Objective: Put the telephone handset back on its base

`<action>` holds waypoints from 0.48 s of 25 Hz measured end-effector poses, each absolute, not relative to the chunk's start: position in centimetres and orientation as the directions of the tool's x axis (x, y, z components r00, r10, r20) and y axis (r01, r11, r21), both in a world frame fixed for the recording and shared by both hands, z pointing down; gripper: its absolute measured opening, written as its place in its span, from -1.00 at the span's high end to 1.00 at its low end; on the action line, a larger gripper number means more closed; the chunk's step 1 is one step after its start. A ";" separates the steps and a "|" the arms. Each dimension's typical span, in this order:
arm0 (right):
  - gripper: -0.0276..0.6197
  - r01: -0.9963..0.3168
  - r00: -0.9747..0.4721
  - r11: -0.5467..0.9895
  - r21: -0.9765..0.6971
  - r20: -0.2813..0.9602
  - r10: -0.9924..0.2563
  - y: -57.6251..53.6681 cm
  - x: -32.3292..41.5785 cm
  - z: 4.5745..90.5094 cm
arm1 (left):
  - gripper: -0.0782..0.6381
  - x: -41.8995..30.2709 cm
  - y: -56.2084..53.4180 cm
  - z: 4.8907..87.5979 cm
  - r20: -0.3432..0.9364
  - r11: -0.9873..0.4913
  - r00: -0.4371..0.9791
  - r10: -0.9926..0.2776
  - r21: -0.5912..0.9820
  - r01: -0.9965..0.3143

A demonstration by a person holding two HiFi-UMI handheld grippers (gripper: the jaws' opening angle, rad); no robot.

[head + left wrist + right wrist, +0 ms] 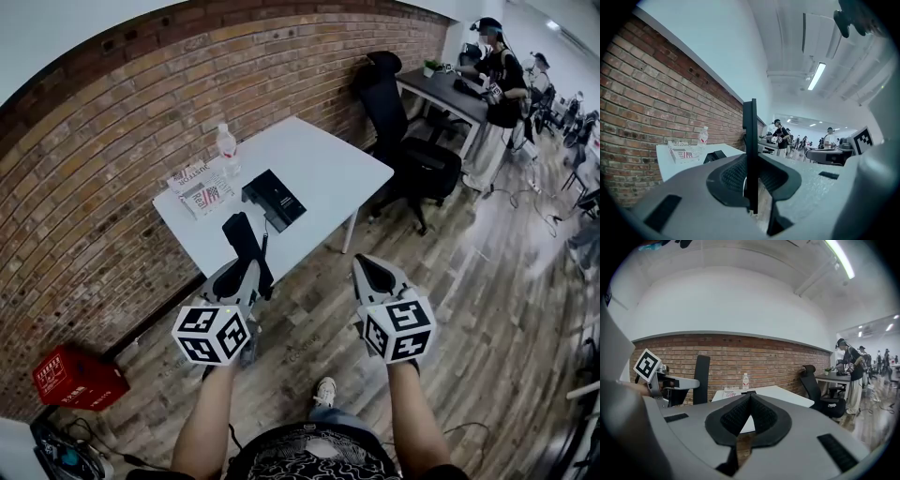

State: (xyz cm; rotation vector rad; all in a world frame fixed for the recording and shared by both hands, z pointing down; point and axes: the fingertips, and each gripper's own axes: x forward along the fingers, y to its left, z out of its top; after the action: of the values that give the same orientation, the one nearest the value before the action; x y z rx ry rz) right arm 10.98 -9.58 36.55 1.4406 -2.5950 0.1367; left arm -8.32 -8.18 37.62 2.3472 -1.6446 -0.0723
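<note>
My left gripper (244,274) is shut on the black telephone handset (245,240), which sticks up from the jaws, in the air just off the near edge of the white table (328,178). In the left gripper view the handset (750,154) shows edge-on, clamped between the pads. The black phone base (273,199) lies on the table just beyond the handset, and shows small in the left gripper view (715,155). To the right, my right gripper (368,269) hangs over the floor, shut with nothing in it; its pads (761,416) meet.
A printed box (202,192) and a water bottle (227,145) stand on the table's far left by the brick wall. A black office chair (412,159) is behind the table, a red crate (75,377) on the floor at left. People stand at a far desk (441,89).
</note>
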 end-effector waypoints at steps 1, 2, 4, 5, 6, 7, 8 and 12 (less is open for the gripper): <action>0.91 -0.847 -0.522 0.532 0.002 0.193 -0.831 -10.4 11.3 36.5 | 0.58 -7.9 -8.9 37.5 0.116 -0.314 0.350 -0.929 0.250 -0.916; 0.91 -0.845 -0.525 0.535 0.001 0.193 -0.829 -11.2 11.7 36.4 | 0.58 -7.6 -9.6 37.5 0.116 -0.311 0.347 -0.931 0.249 -0.917; 0.91 -0.840 -0.532 0.543 0.000 0.193 -0.824 -12.7 12.3 36.4 | 0.58 -6.9 -10.9 37.4 0.118 -0.304 0.339 -0.933 0.247 -0.920; 0.91 -0.837 -0.537 0.547 -0.001 0.193 -0.822 -13.4 12.6 36.3 | 0.58 -6.7 -11.5 37.3 0.119 -0.299 0.335 -0.935 0.245 -0.922; 0.91 -0.835 -0.541 0.551 -0.003 0.192 -0.819 -14.0 12.8 36.3 | 0.58 -6.4 -12.0 37.3 0.120 -0.295 0.330 -0.936 0.244 -0.924; 0.91 -0.832 -0.545 0.555 -0.004 0.192 -0.816 -14.6 13.0 36.3 | 0.58 -6.2 -12.5 37.3 0.121 -0.290 0.326 -0.938 0.242 -0.926; 0.91 -0.829 -0.550 0.559 -0.005 0.191 -0.813 -15.2 13.3 36.3 | 0.58 -5.9 -12.9 37.3 0.122 -0.286 0.321 -0.939 0.240 -0.928; 0.91 -0.815 -0.571 0.580 -0.014 0.193 -0.798 -17.3 13.8 36.8 | 0.58 -5.2 -14.5 37.6 0.132 -0.263 0.298 -0.945 0.234 -0.936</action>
State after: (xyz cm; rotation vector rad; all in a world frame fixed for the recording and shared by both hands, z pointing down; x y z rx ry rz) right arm 13.85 -17.30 36.76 1.3605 -2.6424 0.1508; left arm -5.19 -14.54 37.64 2.3023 -1.7158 -0.0499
